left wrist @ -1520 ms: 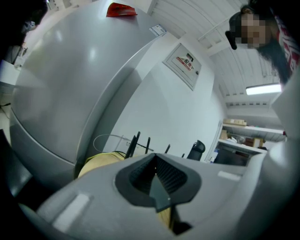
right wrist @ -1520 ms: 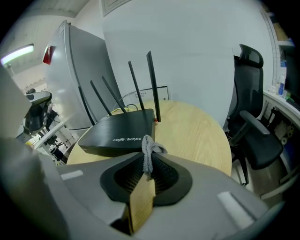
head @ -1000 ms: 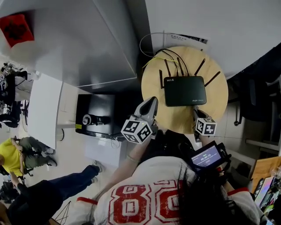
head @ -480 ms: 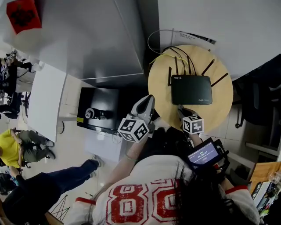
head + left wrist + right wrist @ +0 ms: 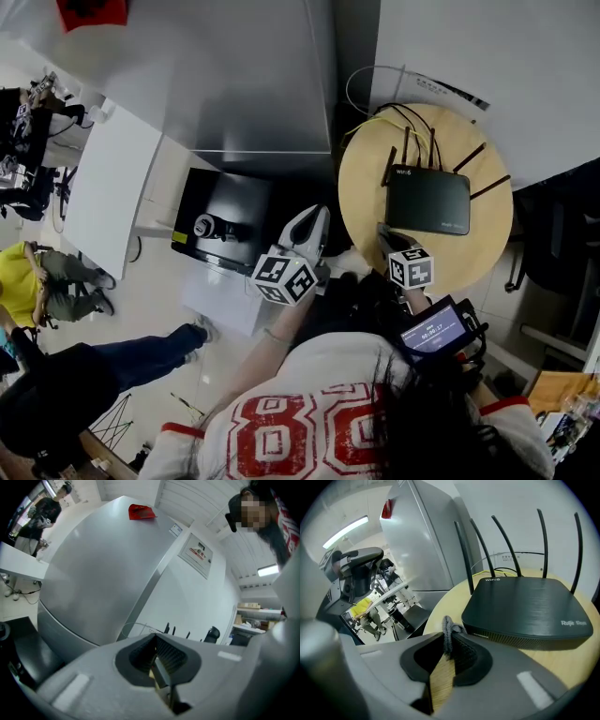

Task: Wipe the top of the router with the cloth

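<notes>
While right gripper (image 5: 450, 643) pinches grey cloth (image 5: 447, 626), black WiFi router (image 5: 529, 609) just ahead; left gripper (image 5: 157, 651) closed, seemingly empty.

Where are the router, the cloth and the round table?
router (image 5: 529, 609), right gripper view, centre of its top.
cloth (image 5: 448, 631), right gripper view, fold between the jaws.
round table (image 5: 366, 187), head view, bare wood left of router.

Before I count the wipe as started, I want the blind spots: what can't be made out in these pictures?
- Cloth: the right gripper view shows only an edge pinched in the right gripper; the gripper's body hides the rest.
- Router: the left gripper view shows only antenna tips; the left gripper blocks the case.
- Cable sockets: behind the case in the right gripper view, too small in the head view.
</notes>
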Demonstrator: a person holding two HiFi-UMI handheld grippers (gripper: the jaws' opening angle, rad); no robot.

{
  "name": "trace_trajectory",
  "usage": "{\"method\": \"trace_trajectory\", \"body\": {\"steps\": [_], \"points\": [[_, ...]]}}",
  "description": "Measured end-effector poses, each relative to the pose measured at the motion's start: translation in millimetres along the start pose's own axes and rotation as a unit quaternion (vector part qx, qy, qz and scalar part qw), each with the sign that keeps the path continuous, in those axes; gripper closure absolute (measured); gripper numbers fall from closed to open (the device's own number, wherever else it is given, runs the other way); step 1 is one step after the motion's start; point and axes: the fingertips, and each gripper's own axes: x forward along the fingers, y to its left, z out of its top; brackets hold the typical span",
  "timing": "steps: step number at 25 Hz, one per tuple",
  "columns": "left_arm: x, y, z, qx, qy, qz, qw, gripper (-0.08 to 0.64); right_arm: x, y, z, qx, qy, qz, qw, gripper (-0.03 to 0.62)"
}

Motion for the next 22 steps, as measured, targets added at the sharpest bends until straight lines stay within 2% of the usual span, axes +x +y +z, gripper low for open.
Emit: {"method": "trace_trajectory", "body": {"steps": [4,9,13,18,22], "points": [[-2.6,3.0,0.3,-0.007,-0.007,0.006,0.9999,0.565,-8.8,2.3,16.4,0.004,-0.019,-0.007,1.000,0.551],[4.8,-3.3,-4.0,-0.015,-0.010,-0.004,0.9998,0.565,-11.9,2.2,51.0,-0.002,-0.040,-0.012,0.999,0.551],[7.2,-5.1,-2.1,-0.019,-0.021,-0.001,0.9996,0.565,-3.3,-11.2,73.5,-0.016,-0.030,-0.019,0.999,0.551],[-7.2,10.7,5.3,-0.025,-0.049,0.037,0.9978,0.565,11.2,-32.4,97.8,-0.050,-0.012,-0.025,0.998,0.551],[-33.0,32.3,14.0,-0.033,-0.076,0.084,0.9931,0.565,19.6,-43.0,117.9,-0.070,-0.007,-0.031,0.997,0.551]]}}
